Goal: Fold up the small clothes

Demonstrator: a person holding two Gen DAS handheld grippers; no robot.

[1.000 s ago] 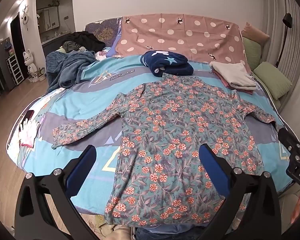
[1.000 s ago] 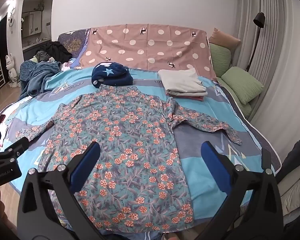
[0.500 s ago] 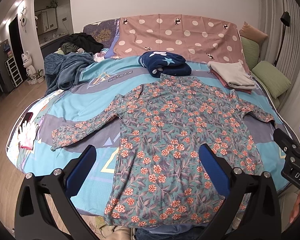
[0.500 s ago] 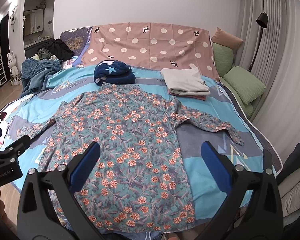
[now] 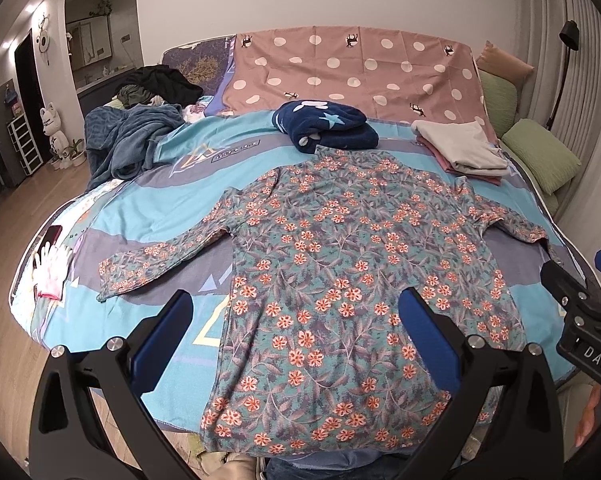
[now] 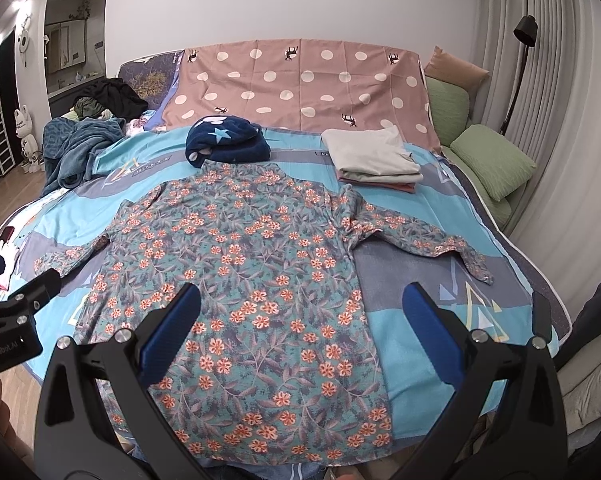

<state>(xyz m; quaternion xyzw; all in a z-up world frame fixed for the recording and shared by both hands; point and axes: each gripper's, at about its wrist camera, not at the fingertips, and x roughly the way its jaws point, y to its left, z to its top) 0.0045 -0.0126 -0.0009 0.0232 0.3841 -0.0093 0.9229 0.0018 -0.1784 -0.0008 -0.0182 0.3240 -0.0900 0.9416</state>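
Observation:
A floral long-sleeved shirt (image 5: 340,256) lies spread flat on the bed, both sleeves stretched out sideways; it also shows in the right wrist view (image 6: 252,264). My left gripper (image 5: 296,316) is open and empty, held above the shirt's lower left part near the hem. My right gripper (image 6: 300,312) is open and empty, above the shirt's lower right part. The right gripper shows at the right edge of the left wrist view (image 5: 580,312). The left gripper shows at the left edge of the right wrist view (image 6: 8,316).
A folded navy star garment (image 5: 326,126) and a folded beige and pink stack (image 5: 460,148) lie beyond the collar. A blue blanket heap (image 5: 128,140) is at the far left. White gloves (image 5: 52,268) and a phone (image 5: 52,234) lie at the bed's left edge. Green pillows (image 6: 492,160) are at the right.
Both grippers have drawn back and risen slightly, so the shirt sits a little farther and more centred in view. The shirt has not moved and the jaws stay open.

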